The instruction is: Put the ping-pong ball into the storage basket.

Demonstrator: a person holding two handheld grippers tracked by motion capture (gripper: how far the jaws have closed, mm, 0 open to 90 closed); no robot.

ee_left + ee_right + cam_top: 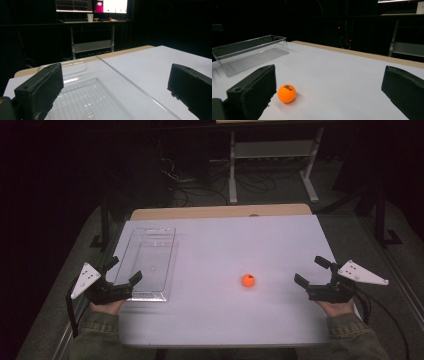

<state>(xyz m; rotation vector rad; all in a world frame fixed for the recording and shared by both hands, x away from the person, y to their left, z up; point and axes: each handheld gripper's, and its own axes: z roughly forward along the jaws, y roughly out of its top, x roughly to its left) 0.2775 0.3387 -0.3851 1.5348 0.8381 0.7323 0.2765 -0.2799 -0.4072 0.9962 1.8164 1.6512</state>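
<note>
An orange ball (248,280) lies on the white table (225,245), right of centre; in the right gripper view the ball (286,93) sits close to the left jaw. A clear plastic tray (148,262) stands empty at the left; it also appears as a tray (92,97) just beyond the left gripper's jaws and as a far tray (249,51). My left gripper (123,270) is open at the tray's near end. My right gripper (311,270) is open, to the right of the ball and apart from it.
A wooden table edge (220,212) runs behind the white sheet. A white desk frame (272,165) with cables on the floor stands beyond. Monitors and a paper cup (90,17) sit on that desk. Open surface lies between tray and ball.
</note>
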